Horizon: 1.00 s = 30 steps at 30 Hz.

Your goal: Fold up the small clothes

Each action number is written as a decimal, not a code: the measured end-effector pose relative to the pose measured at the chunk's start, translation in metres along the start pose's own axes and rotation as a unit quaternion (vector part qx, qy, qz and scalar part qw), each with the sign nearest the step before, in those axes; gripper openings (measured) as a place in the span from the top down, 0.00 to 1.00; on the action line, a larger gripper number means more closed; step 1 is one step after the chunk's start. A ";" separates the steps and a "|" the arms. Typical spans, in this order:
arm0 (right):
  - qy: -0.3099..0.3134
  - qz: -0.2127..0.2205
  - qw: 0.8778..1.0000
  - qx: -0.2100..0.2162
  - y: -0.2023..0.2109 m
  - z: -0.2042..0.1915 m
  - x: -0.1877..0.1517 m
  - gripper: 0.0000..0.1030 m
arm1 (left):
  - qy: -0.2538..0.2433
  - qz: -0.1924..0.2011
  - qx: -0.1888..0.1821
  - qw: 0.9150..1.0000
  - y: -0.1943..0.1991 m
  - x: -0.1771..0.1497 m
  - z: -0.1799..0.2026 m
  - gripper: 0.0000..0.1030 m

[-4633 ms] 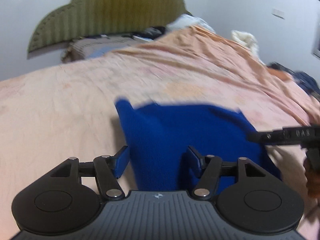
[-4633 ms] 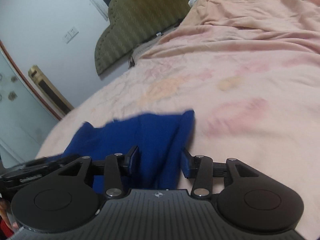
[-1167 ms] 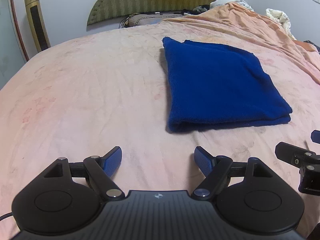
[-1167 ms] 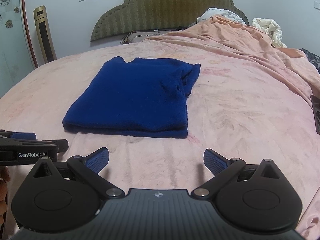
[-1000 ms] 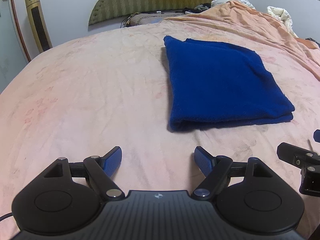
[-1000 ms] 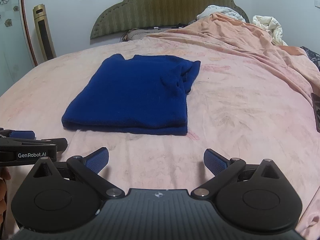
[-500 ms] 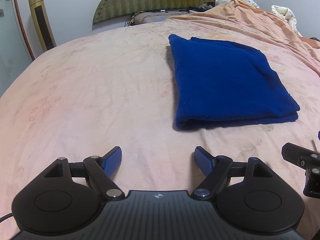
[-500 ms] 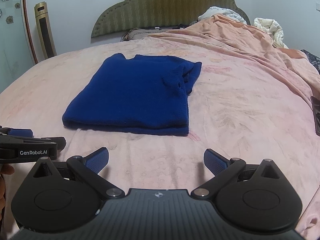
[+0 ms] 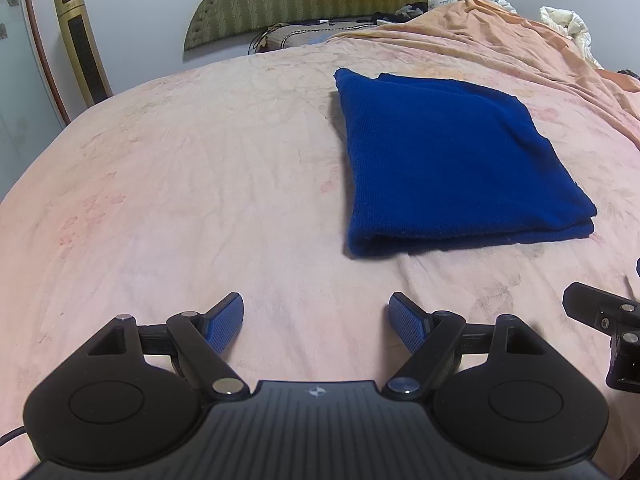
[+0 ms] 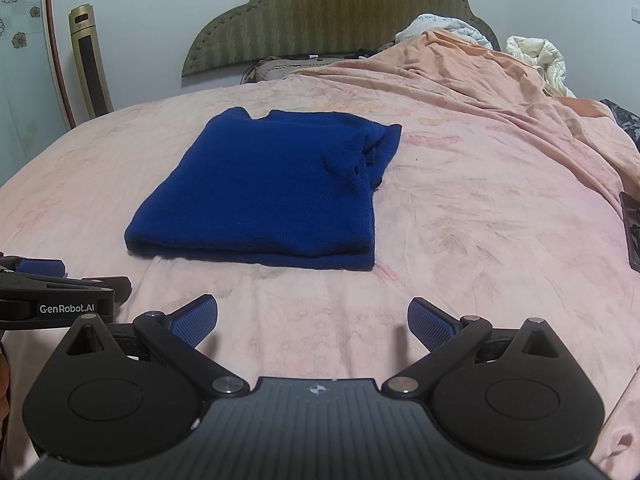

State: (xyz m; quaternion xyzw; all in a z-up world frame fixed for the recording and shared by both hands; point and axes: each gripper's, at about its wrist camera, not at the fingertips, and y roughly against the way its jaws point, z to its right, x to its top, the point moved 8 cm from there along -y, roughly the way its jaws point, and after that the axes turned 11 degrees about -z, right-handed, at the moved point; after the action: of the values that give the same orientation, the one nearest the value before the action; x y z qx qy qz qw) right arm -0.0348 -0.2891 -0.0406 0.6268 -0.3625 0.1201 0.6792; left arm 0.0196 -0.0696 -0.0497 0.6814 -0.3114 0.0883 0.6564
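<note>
A: Sweater [image 10: 264, 196] first: where does it sit?

B: We see the blue knit sweater folded into a flat rectangle on the pink bedsheet [image 9: 180, 184], between the green headboard [image 10: 332, 20] and us, its doubled fold edge facing us.

A: And our grippers?

B: Both hover on the near side of the sweater, apart from it. The left gripper [image 9: 316, 318] has its jaws spread wide and empty; the right gripper [image 10: 312, 318] likewise, jaws wide and holding nothing.

A: So the fold looks finished?

B: Nearly, we judge. The corner of the sweater toward the headboard, on our right, is bunched, with a collar or cuff poking out.

A: How should we tidy it?

B: We'd reach past the near edge with the right gripper, pinch only the loose bunch, and tuck it inward without dragging the layers beneath. The knit is soft and may slide, so we'd steady the sweater's near left corner with the left gripper.
</note>
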 end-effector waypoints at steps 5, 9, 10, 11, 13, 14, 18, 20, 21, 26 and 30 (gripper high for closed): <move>-0.001 -0.001 1.000 0.001 0.000 0.001 0.000 0.00 | -0.002 0.002 0.007 1.000 0.002 -0.001 0.002 0.22; 0.000 -0.001 1.000 0.000 0.000 0.001 0.000 0.00 | -0.001 0.001 0.009 1.000 0.002 -0.001 0.002 0.22; -0.001 -0.001 1.000 -0.001 0.000 0.001 0.000 0.00 | 0.000 0.000 0.009 1.000 0.002 -0.002 0.001 0.22; 0.000 0.000 1.000 -0.002 0.000 0.002 0.000 0.00 | 0.000 0.000 0.009 1.000 0.002 -0.002 0.001 0.22; -0.001 0.001 1.000 -0.002 0.001 0.003 0.000 0.00 | 0.002 -0.001 0.009 1.000 0.001 -0.001 0.000 0.22; -0.002 0.001 1.000 -0.001 0.002 0.003 -0.001 0.00 | 0.002 -0.001 0.009 1.000 0.001 -0.002 0.000 0.22; 0.000 0.000 1.000 -0.001 0.002 0.003 -0.002 0.00 | 0.002 -0.001 0.009 1.000 0.001 -0.002 -0.001 0.22; 0.001 0.000 1.000 0.001 0.002 0.001 -0.002 0.00 | 0.001 -0.001 0.009 1.000 0.001 -0.002 -0.001 0.22; 0.003 0.000 1.000 0.002 0.002 0.000 -0.002 0.00 | 0.001 0.000 0.010 1.000 0.001 -0.003 -0.002 0.22; 0.011 0.001 1.000 0.006 0.002 -0.006 -0.002 0.00 | 0.004 0.001 0.010 1.000 0.001 -0.004 -0.004 0.22; 0.015 0.000 1.000 0.005 0.002 -0.008 -0.002 0.00 | 0.009 0.003 0.013 1.000 0.002 -0.005 -0.007 0.22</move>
State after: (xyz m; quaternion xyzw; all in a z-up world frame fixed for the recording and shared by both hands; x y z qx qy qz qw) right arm -0.0344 -0.2804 -0.0404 0.6282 -0.3512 0.1312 0.6817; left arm 0.0170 -0.0610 -0.0501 0.6886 -0.3060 0.1003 0.6498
